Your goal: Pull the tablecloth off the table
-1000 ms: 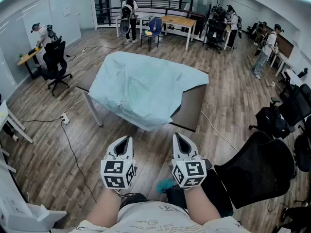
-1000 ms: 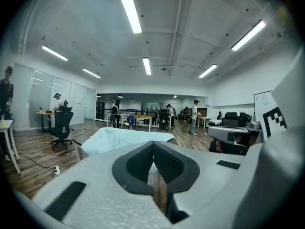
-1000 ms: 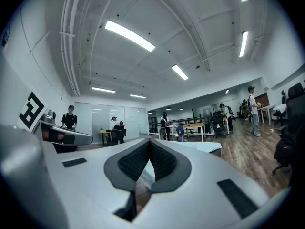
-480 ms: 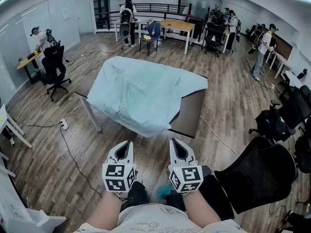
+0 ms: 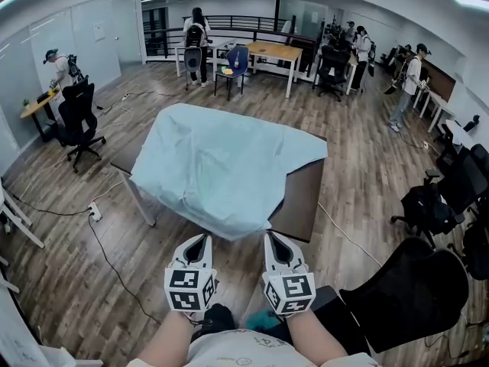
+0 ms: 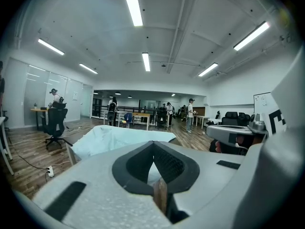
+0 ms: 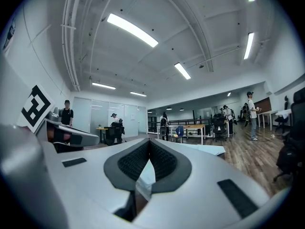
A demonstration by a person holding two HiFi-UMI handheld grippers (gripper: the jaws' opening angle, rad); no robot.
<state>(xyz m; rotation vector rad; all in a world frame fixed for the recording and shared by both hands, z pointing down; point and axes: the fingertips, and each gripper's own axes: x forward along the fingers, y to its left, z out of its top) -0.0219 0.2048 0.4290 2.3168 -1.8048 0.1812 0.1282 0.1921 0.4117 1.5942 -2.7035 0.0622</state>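
A pale blue tablecloth [image 5: 218, 161] covers most of a dark brown table [image 5: 302, 192] ahead of me; its near corner hangs over the table's front edge, and the table's right strip is bare. My left gripper [image 5: 200, 240] and right gripper [image 5: 271, 238] are held side by side just short of that hanging corner, both shut with nothing between the jaws. Beyond the shut tips, the cloth [image 6: 119, 136] fills the middle of the left gripper view. In the right gripper view the cloth [image 7: 202, 149] lies just past the jaws.
A black office chair [image 5: 409, 285] stands close at my right. A cable and power strip [image 5: 95, 212] lie on the wood floor at left. Another chair [image 5: 72, 121] and desk are far left. Several people and tables [image 5: 271, 50] are at the back.
The table and cloth have come nearer in the head view, and both grippers now sit closer to the hanging corner. Their jaws have stayed shut.
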